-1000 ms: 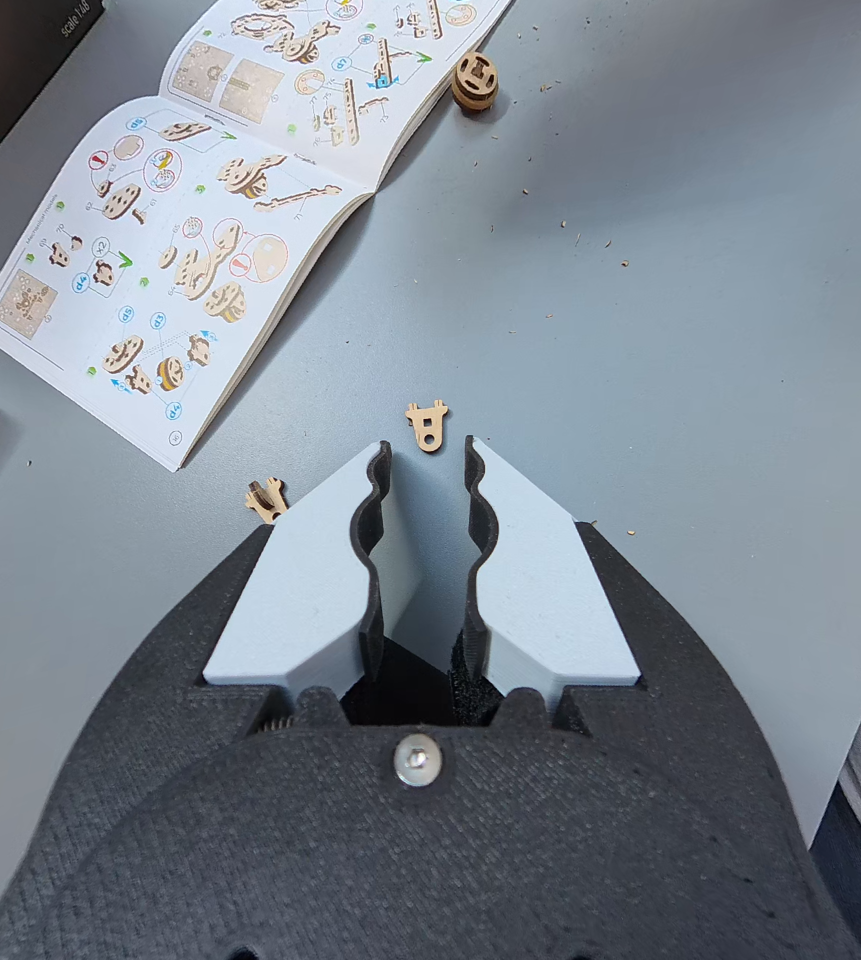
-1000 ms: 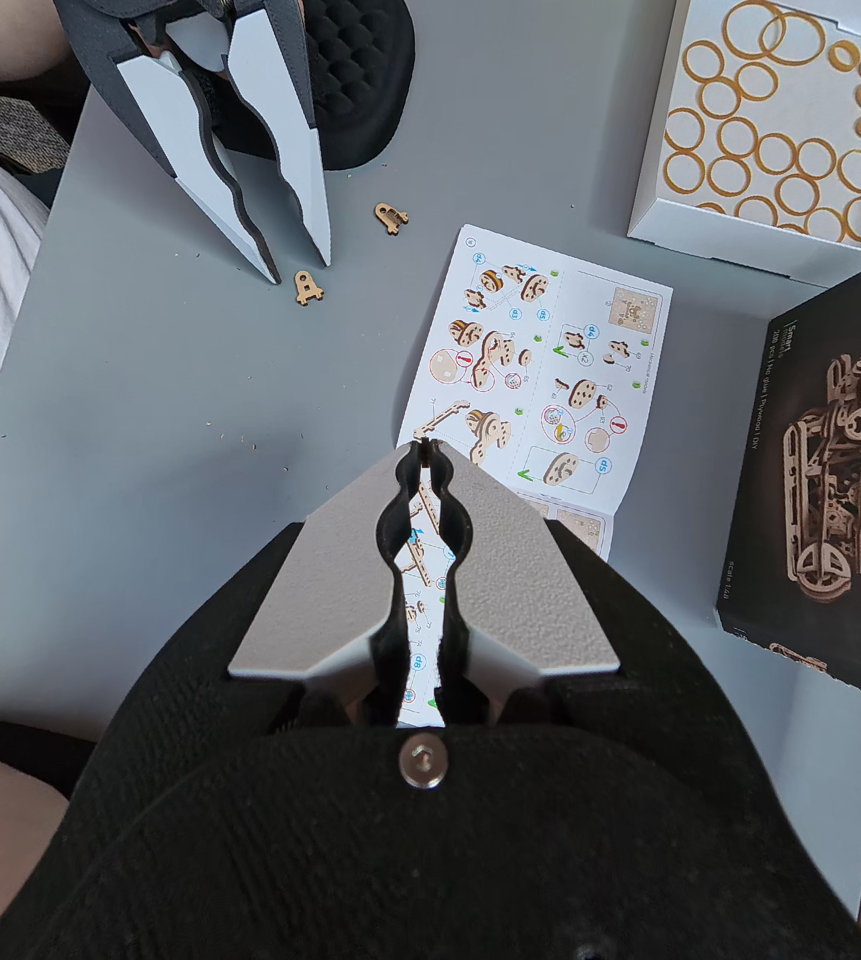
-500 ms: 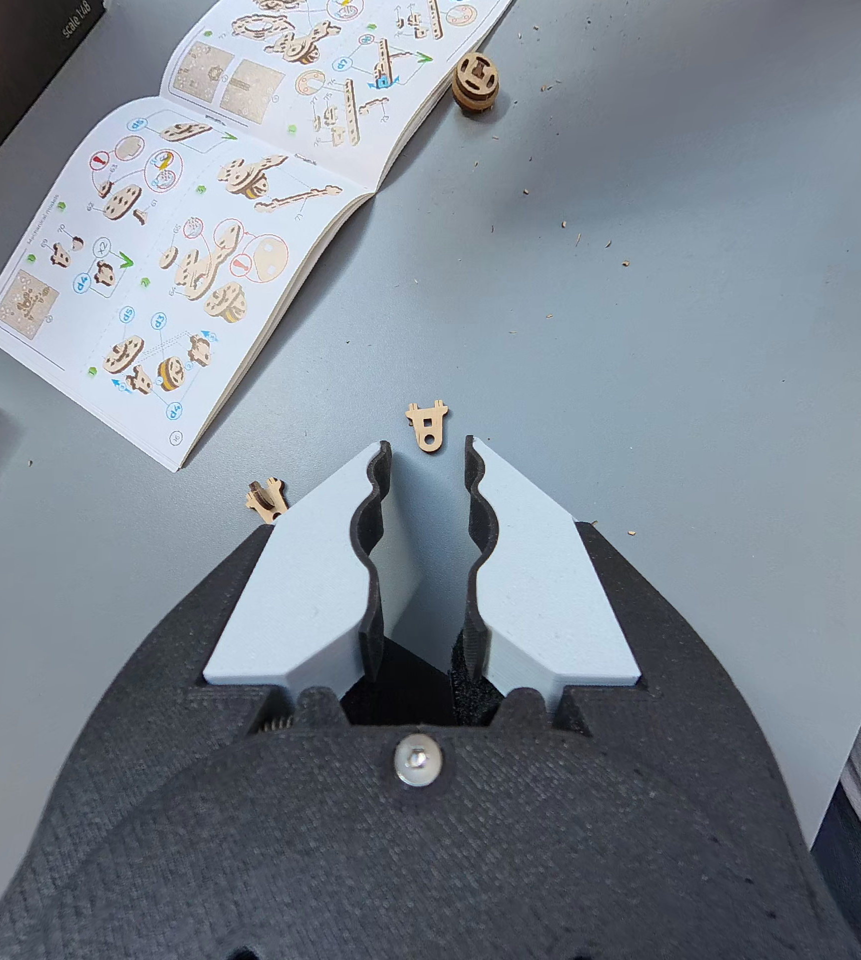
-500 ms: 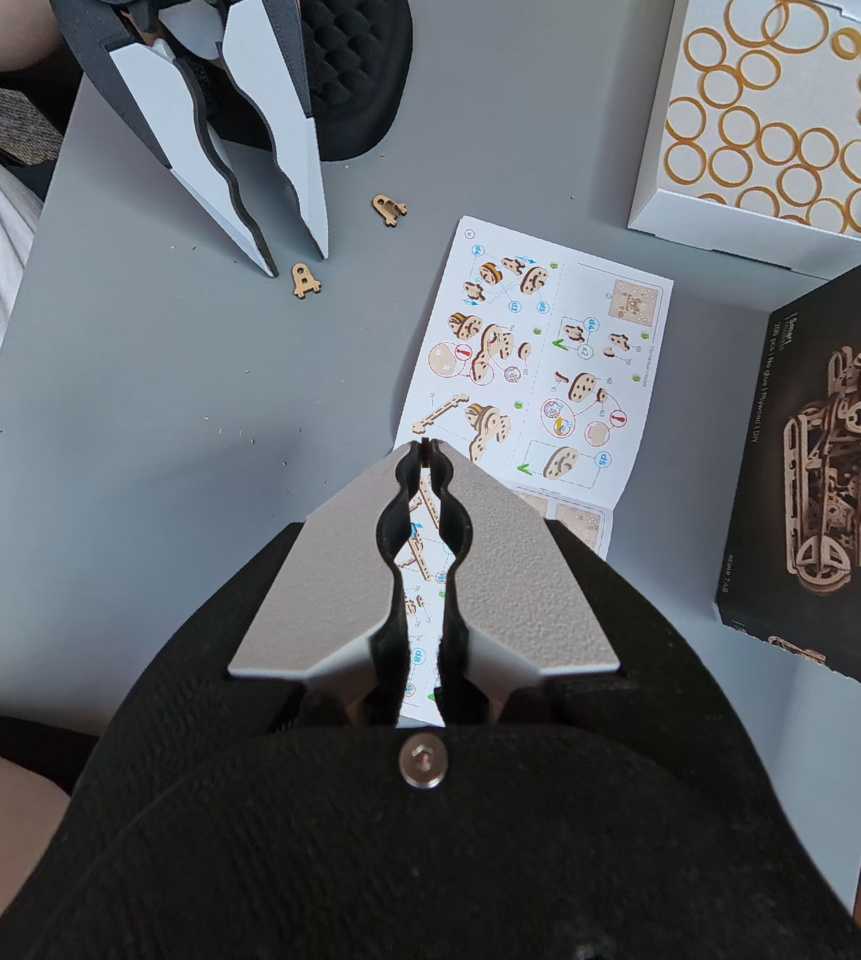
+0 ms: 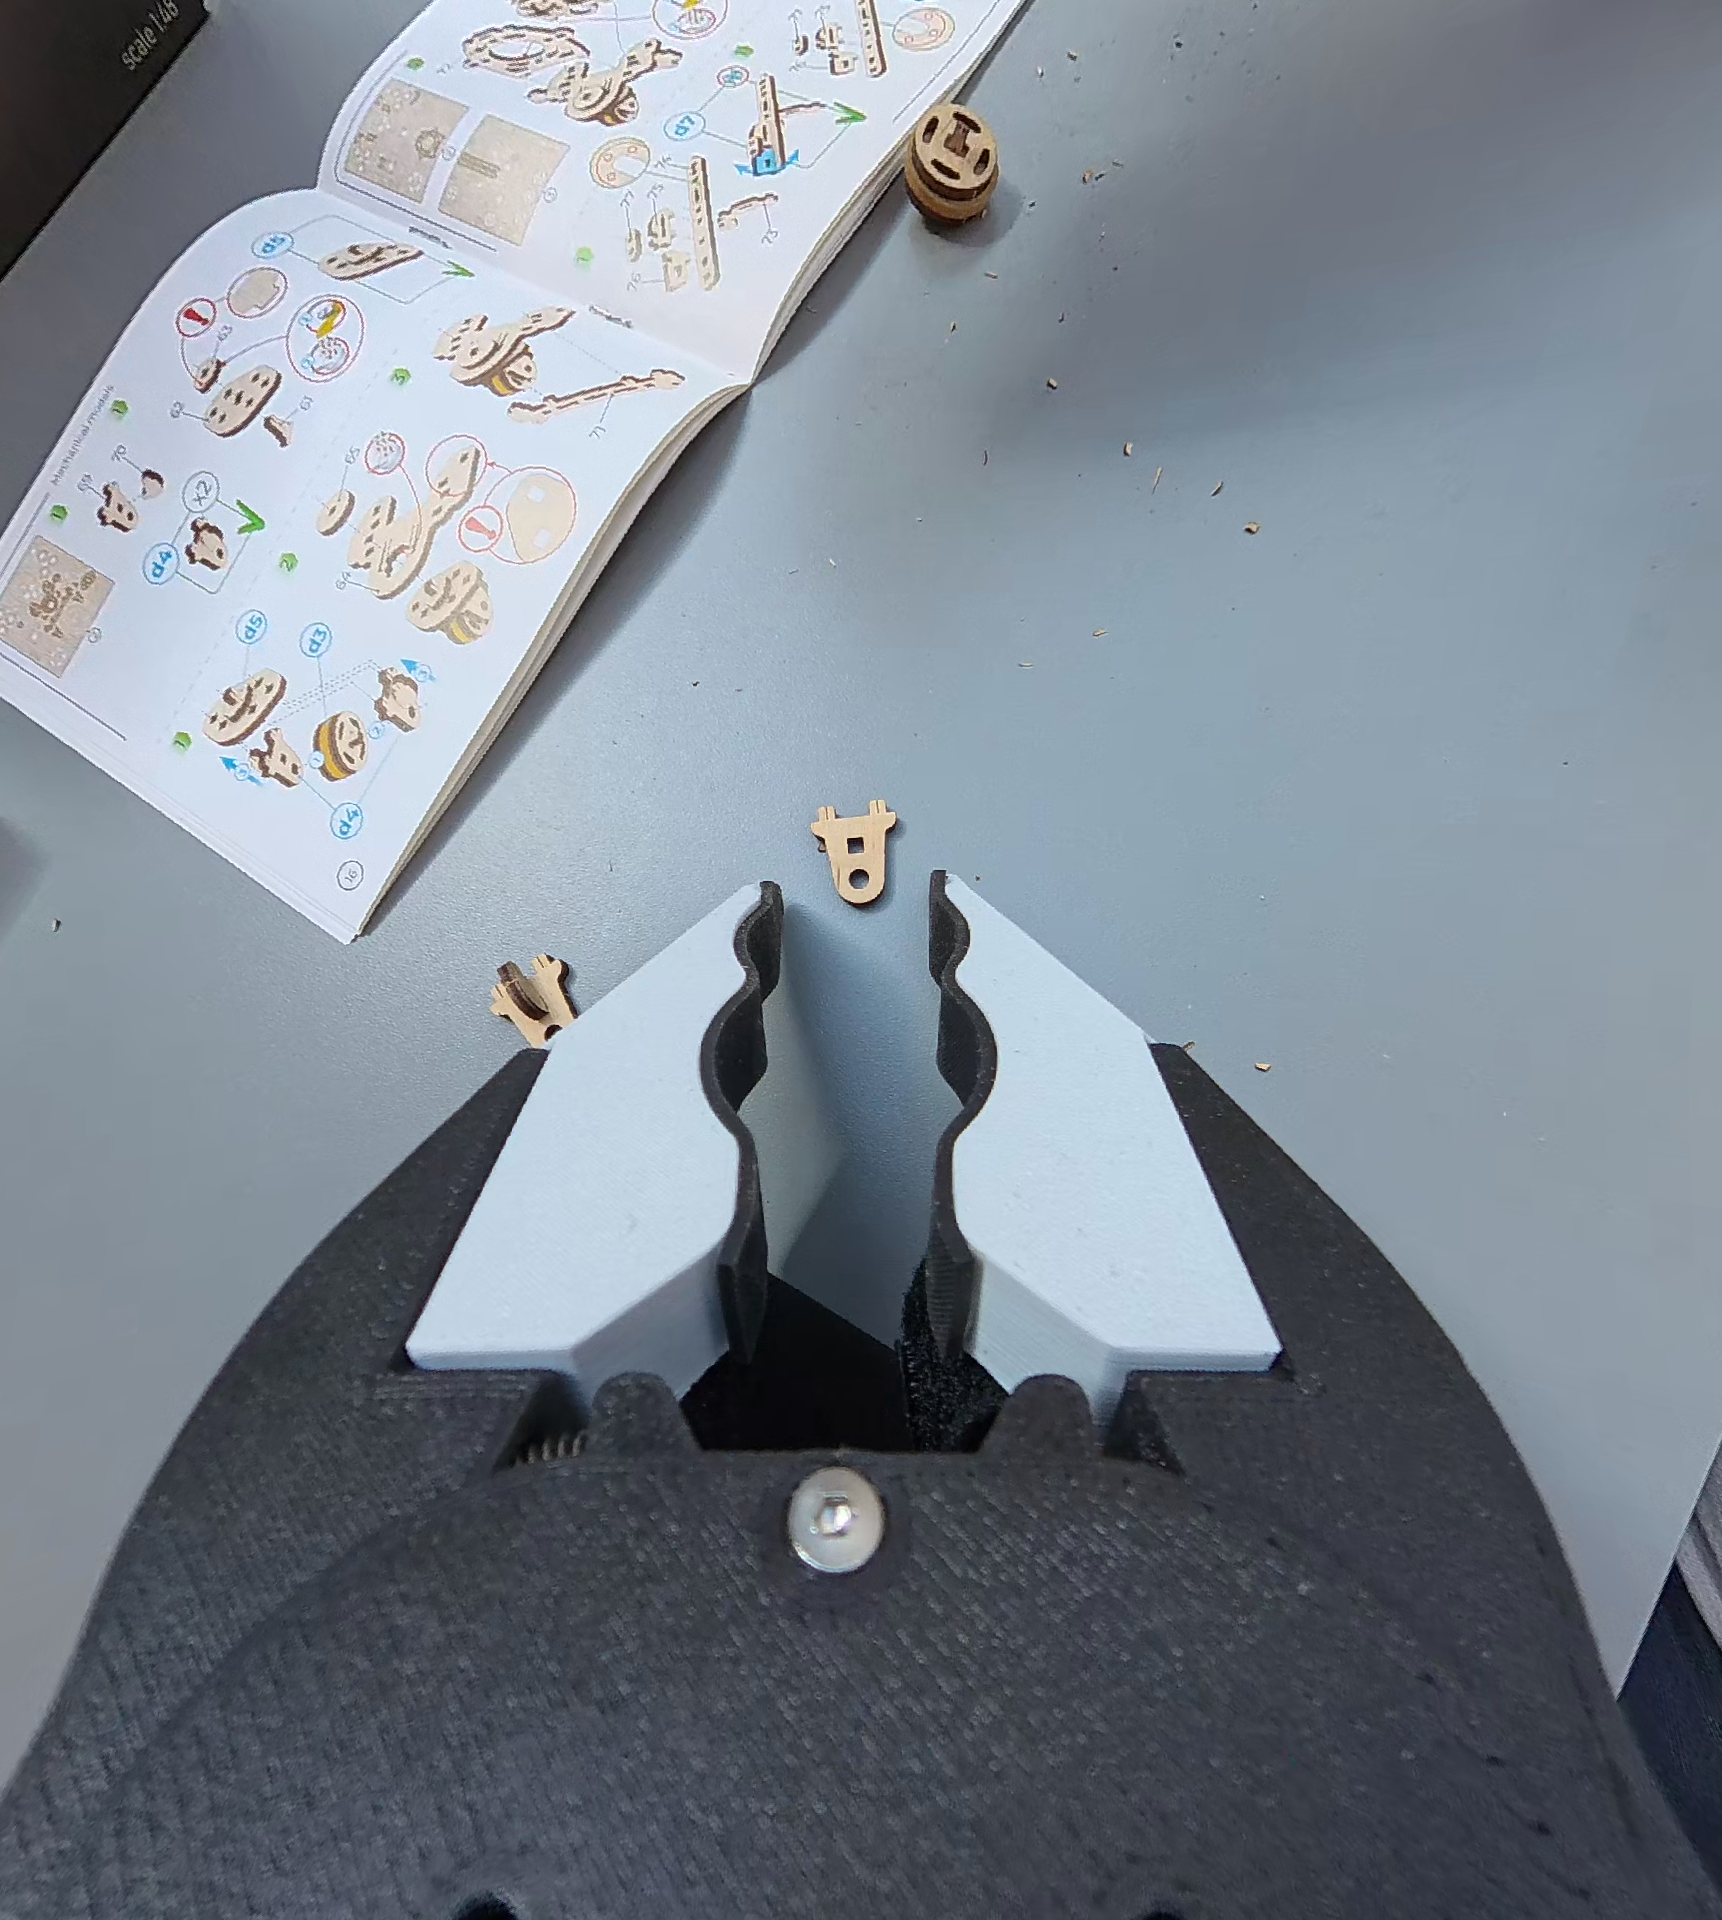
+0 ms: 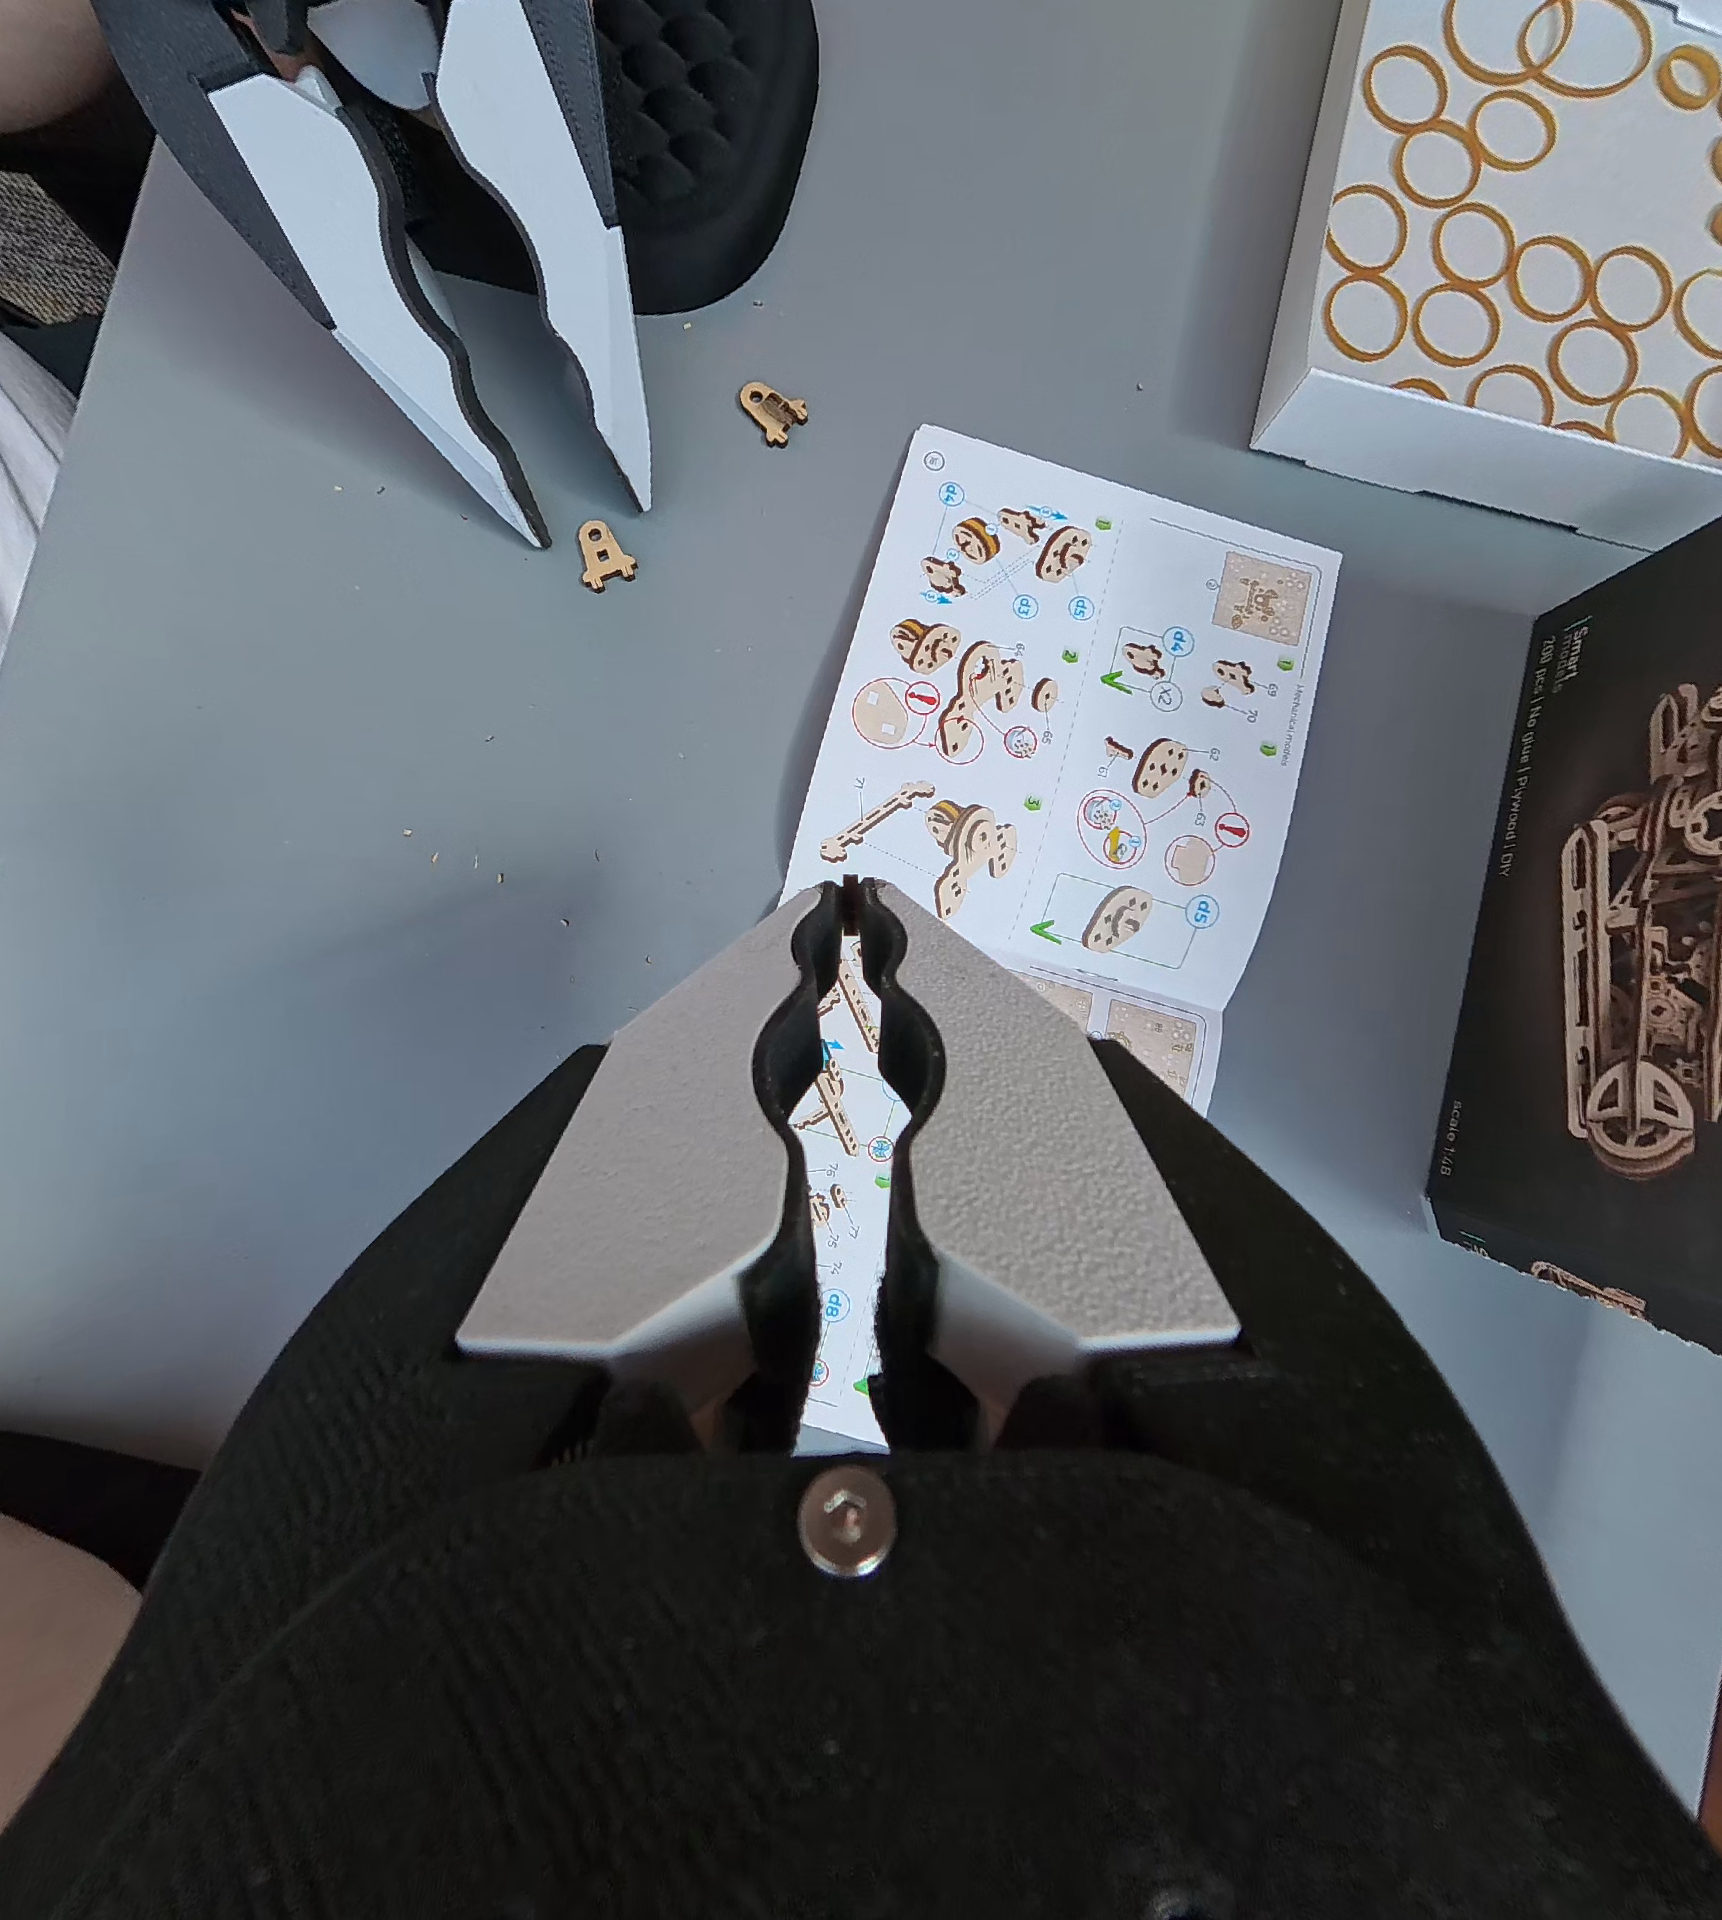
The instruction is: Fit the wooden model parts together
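The left gripper (image 5: 854,883) stands with its jaws parted and nothing between them, tips just above the grey table (image 5: 1304,675). Just beyond its tips lies a small flat wooden part (image 5: 854,852) with two prongs and a hole; the right wrist view shows the same piece (image 6: 605,556) just beside the nearer fingertip, though whether they touch cannot be told. A second small wooden part (image 5: 530,1000), with another piece slotted into it, lies near the left finger's outer side, partly hidden by the gripper body.

The right gripper (image 6: 849,896) has its jaws drawn almost together, pinching a thin dark sliver of wood (image 6: 850,902) at the very tips; its shape is too small to make out. It hovers over the open instruction booklet (image 6: 1096,707), which lies flat on the table.

A round wooden wheel-like assembly (image 5: 952,166) rests at the booklet's far edge in the left wrist view. To the right of the booklet sit a dark kit box (image 6: 1646,883) and a white box (image 6: 1356,416) holding rubber bands (image 6: 1543,208).
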`<state>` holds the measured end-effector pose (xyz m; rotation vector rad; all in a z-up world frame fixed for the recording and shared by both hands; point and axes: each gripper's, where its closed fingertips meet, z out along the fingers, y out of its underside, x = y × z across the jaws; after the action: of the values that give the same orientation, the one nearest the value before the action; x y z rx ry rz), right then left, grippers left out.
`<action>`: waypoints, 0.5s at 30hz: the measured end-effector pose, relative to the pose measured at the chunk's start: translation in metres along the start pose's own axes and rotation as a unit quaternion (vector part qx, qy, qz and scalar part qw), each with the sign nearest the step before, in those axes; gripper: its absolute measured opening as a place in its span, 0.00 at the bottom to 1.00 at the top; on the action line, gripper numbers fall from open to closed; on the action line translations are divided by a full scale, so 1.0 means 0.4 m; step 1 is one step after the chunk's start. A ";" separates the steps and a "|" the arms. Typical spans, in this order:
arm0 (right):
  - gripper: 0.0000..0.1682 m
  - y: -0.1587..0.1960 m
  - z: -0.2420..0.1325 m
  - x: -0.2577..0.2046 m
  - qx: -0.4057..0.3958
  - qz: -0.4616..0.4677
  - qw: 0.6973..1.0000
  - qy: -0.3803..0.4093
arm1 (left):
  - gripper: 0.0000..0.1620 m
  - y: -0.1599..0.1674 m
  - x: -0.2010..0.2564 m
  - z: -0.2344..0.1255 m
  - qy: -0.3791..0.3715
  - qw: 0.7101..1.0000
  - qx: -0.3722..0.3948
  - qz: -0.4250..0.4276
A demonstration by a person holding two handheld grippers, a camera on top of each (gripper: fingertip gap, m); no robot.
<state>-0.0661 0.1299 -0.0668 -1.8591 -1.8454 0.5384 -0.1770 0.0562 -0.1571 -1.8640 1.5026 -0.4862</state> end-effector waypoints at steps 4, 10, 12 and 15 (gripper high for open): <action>0.02 0.002 0.002 0.000 -0.002 0.000 1.000 0.000 | 0.17 0.000 0.000 0.000 0.001 1.000 0.000 -0.001; 0.02 0.001 0.009 0.000 -0.002 0.000 1.000 -0.003 | 0.17 0.000 0.000 0.000 0.001 1.000 0.000 -0.001; 0.02 -0.014 0.023 -0.007 0.002 0.001 1.000 -0.009 | 0.17 0.000 0.000 0.000 0.003 1.000 0.000 -0.003; 0.02 -0.040 0.061 -0.035 -0.016 -0.020 0.999 -0.020 | 0.17 0.001 0.000 0.000 0.006 1.000 -0.001 -0.007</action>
<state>-0.0937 0.1172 -0.0782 -1.8410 -1.9227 0.5378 -0.1770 0.0561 -0.1573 -1.8772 1.4997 -0.5040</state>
